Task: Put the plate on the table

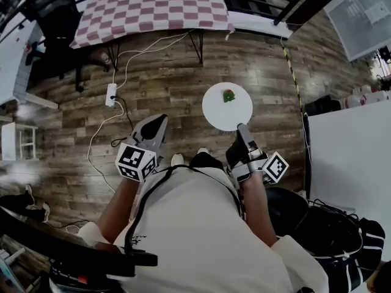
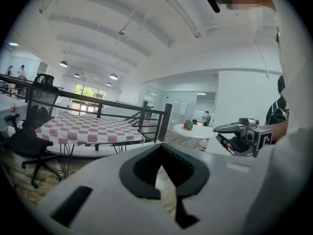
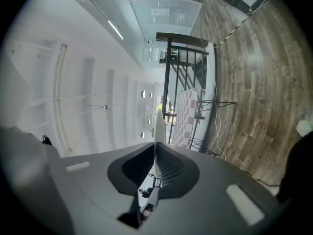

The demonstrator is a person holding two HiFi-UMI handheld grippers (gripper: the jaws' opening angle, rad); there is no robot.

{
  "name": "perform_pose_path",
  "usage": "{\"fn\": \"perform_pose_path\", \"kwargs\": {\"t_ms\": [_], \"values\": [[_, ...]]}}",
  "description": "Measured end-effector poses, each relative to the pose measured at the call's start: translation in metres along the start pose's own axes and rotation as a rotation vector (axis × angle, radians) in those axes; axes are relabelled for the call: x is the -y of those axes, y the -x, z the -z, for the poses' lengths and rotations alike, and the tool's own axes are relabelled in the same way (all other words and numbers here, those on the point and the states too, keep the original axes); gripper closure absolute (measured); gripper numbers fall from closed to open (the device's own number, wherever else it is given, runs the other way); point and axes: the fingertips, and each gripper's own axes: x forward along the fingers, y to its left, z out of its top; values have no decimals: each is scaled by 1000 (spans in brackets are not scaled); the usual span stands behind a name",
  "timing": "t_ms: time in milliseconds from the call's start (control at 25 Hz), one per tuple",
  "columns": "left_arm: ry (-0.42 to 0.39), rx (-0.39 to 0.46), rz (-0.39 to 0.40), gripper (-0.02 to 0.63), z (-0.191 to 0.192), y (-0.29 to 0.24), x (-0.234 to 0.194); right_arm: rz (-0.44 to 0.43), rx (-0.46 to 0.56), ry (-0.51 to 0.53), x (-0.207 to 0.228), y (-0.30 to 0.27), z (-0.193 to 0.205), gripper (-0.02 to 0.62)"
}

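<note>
At the far left stands a black office chair [image 1: 55, 17]. Next to it is the worktop with the red and white checked cloth [image 1: 153, 8], well apart from the person. A white power strip [image 1: 111, 94] with its cable lies on the wooden plank floor [image 1: 183, 78] between them.

The left tool [image 1: 157, 122] is held out in front of the body. Its jaws are closed and nothing is between them.

To the right of it, the round white plate [image 1: 223, 116] hangs over the floor and is about level. A small red and green item [image 1: 228, 95] sits near its far side. The right tool [image 1: 242, 129] is clamped on the near rim of the plate, and its own view shows the thin white edge pressed between the pads.

I judge that the step in hand is to carry the plate to the worktop. To do it well, the right tool should stay level, because the grip is only on one rim and the small item may slide. It is better to step around the cable, bring the plate over the cloth, lower it until the bottom rests flat, and only then let the jaws open.
</note>
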Motion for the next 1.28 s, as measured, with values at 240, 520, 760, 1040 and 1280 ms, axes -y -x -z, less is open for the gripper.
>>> {"fn": "perform_pose_path", "kwargs": {"t_ms": [240,520,760,1040,1280], "values": [[8,-7,-14,598,6,3,-4,-14,-8,-2,-2,-3,2,571],[6,-9,-32,598,6,-17,-6,-23,-30,-20,10,-15,-13,572],[12,-16,-51,598,-4,-50,-13,-9,-78,9,18,-45,-42,571],[15,-18,-76,598,-31,-115,-40,-14,-107,-5,23,-106,-93,571],[19,-11,-105,598,-60,-173,-57,-15,-164,4,22,-161,-140,571]]}}
